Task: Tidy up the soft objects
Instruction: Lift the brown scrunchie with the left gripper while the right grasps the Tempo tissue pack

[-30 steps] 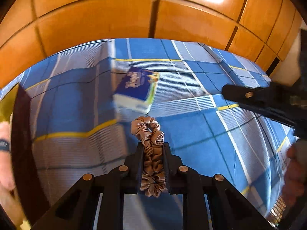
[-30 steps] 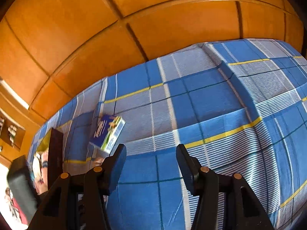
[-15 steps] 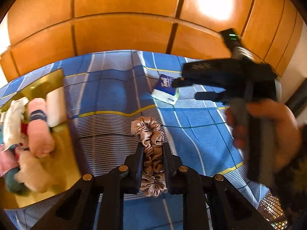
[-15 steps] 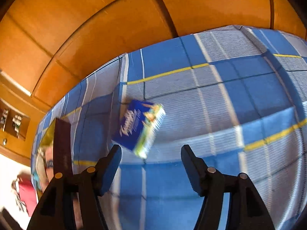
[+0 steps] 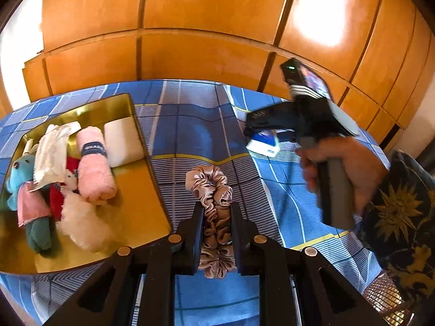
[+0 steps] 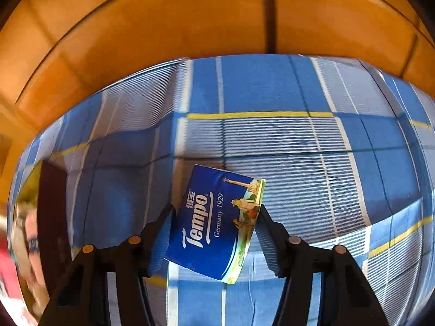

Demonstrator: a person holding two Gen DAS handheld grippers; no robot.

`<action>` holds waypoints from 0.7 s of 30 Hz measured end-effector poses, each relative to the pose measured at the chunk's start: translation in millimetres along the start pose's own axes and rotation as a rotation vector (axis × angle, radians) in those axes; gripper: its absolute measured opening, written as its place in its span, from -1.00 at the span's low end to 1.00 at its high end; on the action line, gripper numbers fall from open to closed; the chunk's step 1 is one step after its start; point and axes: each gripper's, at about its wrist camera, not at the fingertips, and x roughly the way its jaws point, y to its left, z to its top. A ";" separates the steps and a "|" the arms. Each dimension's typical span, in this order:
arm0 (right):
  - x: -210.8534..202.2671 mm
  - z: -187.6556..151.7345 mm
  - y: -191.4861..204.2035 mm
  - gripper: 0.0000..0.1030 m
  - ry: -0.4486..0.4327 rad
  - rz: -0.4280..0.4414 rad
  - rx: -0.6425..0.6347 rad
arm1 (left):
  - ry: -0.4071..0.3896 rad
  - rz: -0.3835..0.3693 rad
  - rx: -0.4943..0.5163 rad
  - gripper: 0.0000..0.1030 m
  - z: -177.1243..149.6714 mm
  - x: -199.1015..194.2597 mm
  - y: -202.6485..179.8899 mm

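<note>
- The left claw is clenched on a champagne satin scrunchie, held above the blue plaid bedsheet beside the gold tray of soft toys and rolled towels.
- The right claw is closing around a blue Tempo tissue pack lying on the sheet; whether the pads touch it is unclear.

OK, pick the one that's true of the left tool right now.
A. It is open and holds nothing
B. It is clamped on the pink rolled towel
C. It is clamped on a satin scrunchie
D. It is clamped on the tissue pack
C: the left tool is shut on the satin scrunchie, while the pink rolled towel lies in the gold tray.
</note>
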 end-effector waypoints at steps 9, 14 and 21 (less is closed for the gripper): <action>-47.5 -70.3 -4.5 0.12 0.021 0.096 -0.279 | -0.035 0.038 -0.036 -0.64 -1.9 -16.6 14.6; -48.5 -102.0 -29.8 0.13 0.007 0.100 -0.264 | -0.055 0.070 -0.051 -0.64 -2.7 -26.6 20.0; -46.2 -108.2 -34.0 0.15 -0.029 0.126 -0.255 | -0.078 0.129 -0.052 -0.63 -5.7 -41.9 25.4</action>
